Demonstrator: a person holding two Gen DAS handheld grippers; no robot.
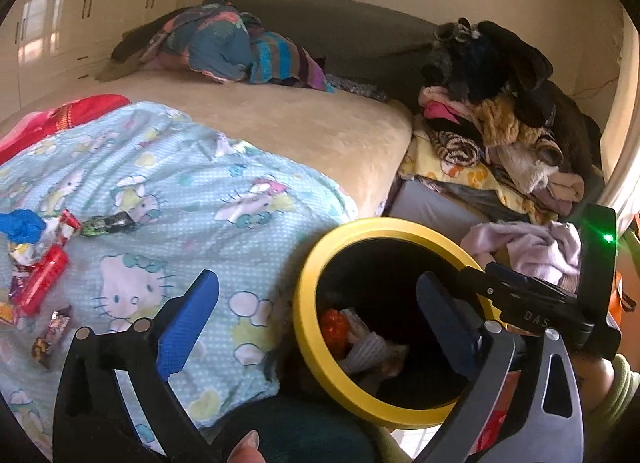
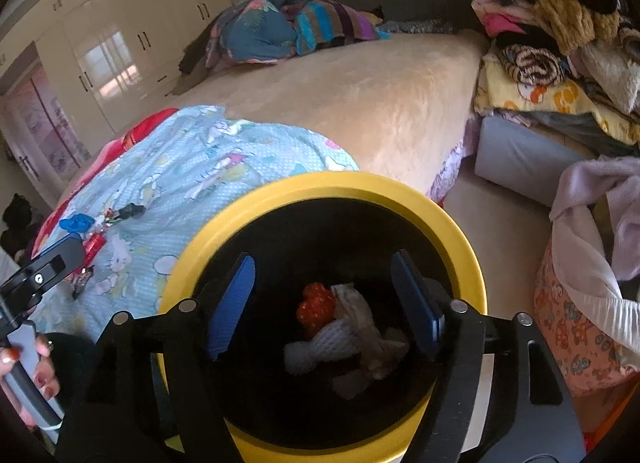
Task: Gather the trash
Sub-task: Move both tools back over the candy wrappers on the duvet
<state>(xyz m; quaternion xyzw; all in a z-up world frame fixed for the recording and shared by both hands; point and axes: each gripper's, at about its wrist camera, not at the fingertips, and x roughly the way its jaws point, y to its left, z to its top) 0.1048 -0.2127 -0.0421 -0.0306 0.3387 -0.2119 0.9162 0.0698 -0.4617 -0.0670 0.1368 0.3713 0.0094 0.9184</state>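
Right wrist view: right gripper [image 2: 324, 303] hangs over the bin [image 2: 468, 247], jaws apart, nothing between them — soft crumpled scraps lie inside. Left gripper [image 1: 316, 327], jaws wide and empty, sits beside the glossy yellow rim; crinkly foil wrappers [image 1: 40, 283] wait at nine o'clock on the quilt [image 1: 180, 167].

Bin rim [image 2: 472, 259]: yellow; interior black.
Bin contents [image 2: 320, 305]: red-orange piece beside white textured paper.
Quilt [image 1: 160, 167]: pale blue, dotted, cartoon-cat print.
Bed cover [image 1: 304, 119]: plain beige.
Wrappers [image 1: 40, 283], left edge of the frame: red, silver, blue.
Finger pads [image 2: 234, 303]: blue, ribbed.
Wardrobe [image 2: 120, 39]: glossy cream.
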